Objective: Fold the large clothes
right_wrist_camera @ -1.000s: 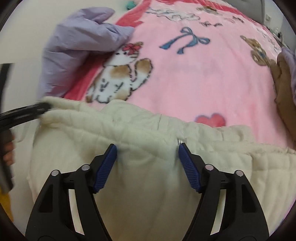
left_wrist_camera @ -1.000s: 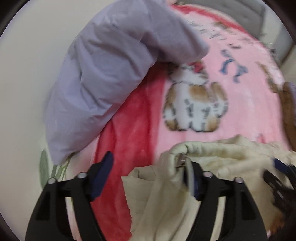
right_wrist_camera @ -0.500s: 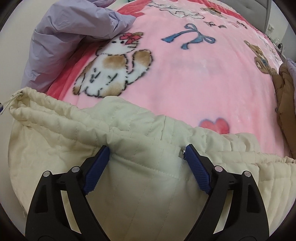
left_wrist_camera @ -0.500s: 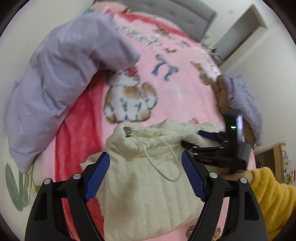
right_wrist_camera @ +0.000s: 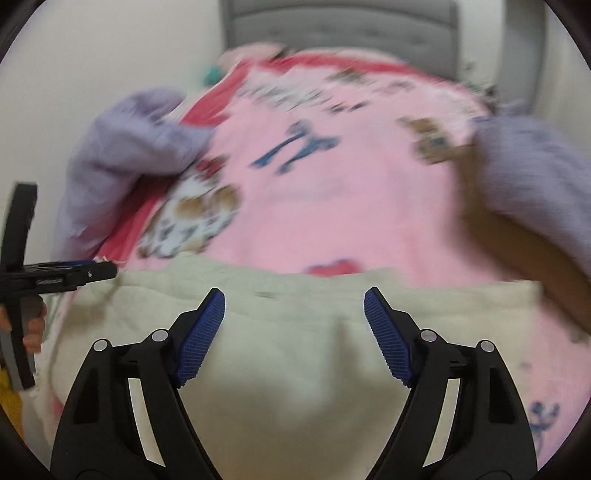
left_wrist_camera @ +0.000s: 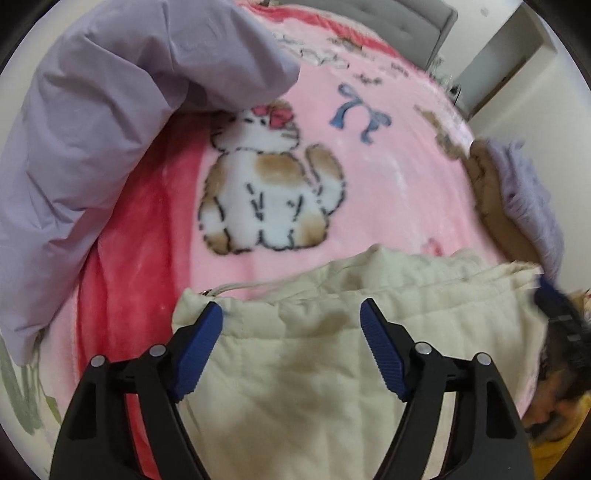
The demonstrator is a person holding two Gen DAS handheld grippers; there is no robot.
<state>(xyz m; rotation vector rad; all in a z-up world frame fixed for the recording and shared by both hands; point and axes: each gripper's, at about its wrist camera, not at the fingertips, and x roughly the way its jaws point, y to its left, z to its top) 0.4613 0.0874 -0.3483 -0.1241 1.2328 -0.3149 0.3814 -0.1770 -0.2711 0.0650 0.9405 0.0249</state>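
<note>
A cream quilted garment (left_wrist_camera: 314, 362) with a drawstring hem lies on a pink cartoon blanket (left_wrist_camera: 388, 192) on the bed. It also shows in the right wrist view (right_wrist_camera: 295, 350). My left gripper (left_wrist_camera: 291, 314) is open, its jaws spread over the garment's left top edge. My right gripper (right_wrist_camera: 294, 299) is open above the garment's middle, holding nothing. The left gripper shows at the left edge of the right wrist view (right_wrist_camera: 88, 273), and the right gripper at the right edge of the left wrist view (left_wrist_camera: 557, 314).
A lilac duvet (left_wrist_camera: 110, 122) is bunched along the left by the white wall. A brown and lilac pile of clothes (left_wrist_camera: 517, 206) lies at the blanket's right edge. A grey headboard (right_wrist_camera: 332, 29) stands at the far end.
Both grippers stay open. The left gripper has moved down closer over the garment's top left edge. The right gripper has lifted and tilted up, so more of the bed shows.
</note>
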